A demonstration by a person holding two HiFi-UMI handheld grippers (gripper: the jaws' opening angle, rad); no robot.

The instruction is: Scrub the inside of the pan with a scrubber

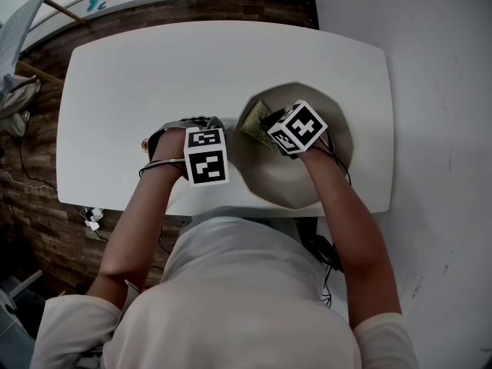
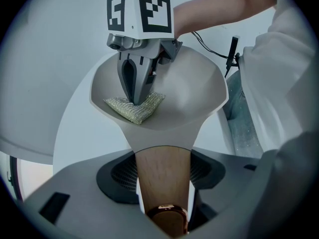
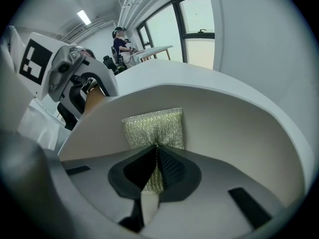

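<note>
A beige pan [image 1: 307, 177] sits on the white table [image 1: 123, 91] at its near right side. Its wooden handle [image 2: 162, 176], with a copper end cap, lies between the jaws of my left gripper [image 2: 162, 169], which is shut on it; in the head view that gripper [image 1: 219, 125] is just left of the pan. My right gripper [image 1: 267, 126] reaches down into the pan, shut on a yellow-green mesh scrubber [image 3: 154, 127]. The scrubber [image 2: 134, 108] lies pressed against the pan's inner wall [image 3: 239, 133] on the far left side, creased where the jaws pinch it.
The table's near edge [image 1: 177, 204] runs just below the pan. Dark brick-patterned floor [image 1: 38, 206] lies to the left, with cables on it. The right gripper view shows windows [image 3: 194, 29] and a distant person [image 3: 119, 41] at another table.
</note>
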